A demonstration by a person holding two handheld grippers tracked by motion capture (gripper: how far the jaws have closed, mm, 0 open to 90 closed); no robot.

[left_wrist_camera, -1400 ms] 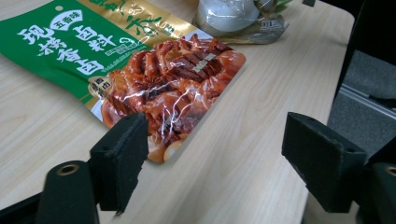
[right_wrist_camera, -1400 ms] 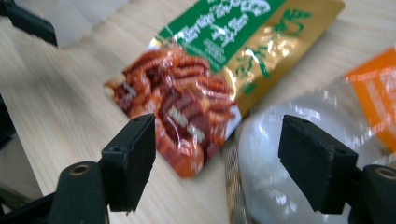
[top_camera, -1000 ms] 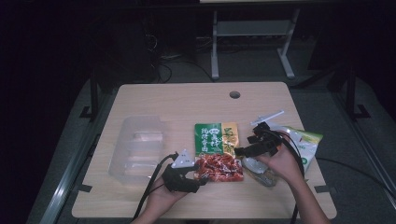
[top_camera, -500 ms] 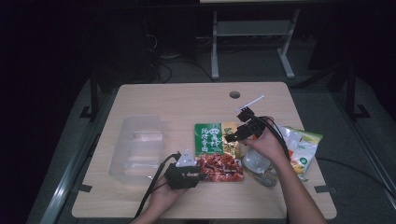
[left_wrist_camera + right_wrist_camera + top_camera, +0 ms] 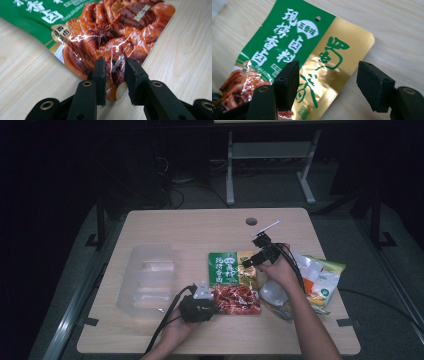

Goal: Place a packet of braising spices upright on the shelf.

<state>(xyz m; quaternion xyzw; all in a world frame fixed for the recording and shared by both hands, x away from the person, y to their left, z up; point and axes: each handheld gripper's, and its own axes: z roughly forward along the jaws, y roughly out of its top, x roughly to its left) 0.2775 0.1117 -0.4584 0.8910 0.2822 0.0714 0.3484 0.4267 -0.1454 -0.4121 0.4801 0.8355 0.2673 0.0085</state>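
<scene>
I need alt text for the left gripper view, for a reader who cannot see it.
The left hand-held gripper has its two black jaws closed to a narrow gap around the bottom edge of a glossy snack packet, printed with red braised meat and a green top. The packet lies on a light wooden table.

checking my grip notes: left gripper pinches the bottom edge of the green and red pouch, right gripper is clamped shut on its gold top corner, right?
Not quite: the right gripper is open, its jaws spread wide over the gold corner of the pouch, as the right gripper view shows. The left gripper does pinch the pouch's bottom edge, as the left gripper view shows.
</scene>
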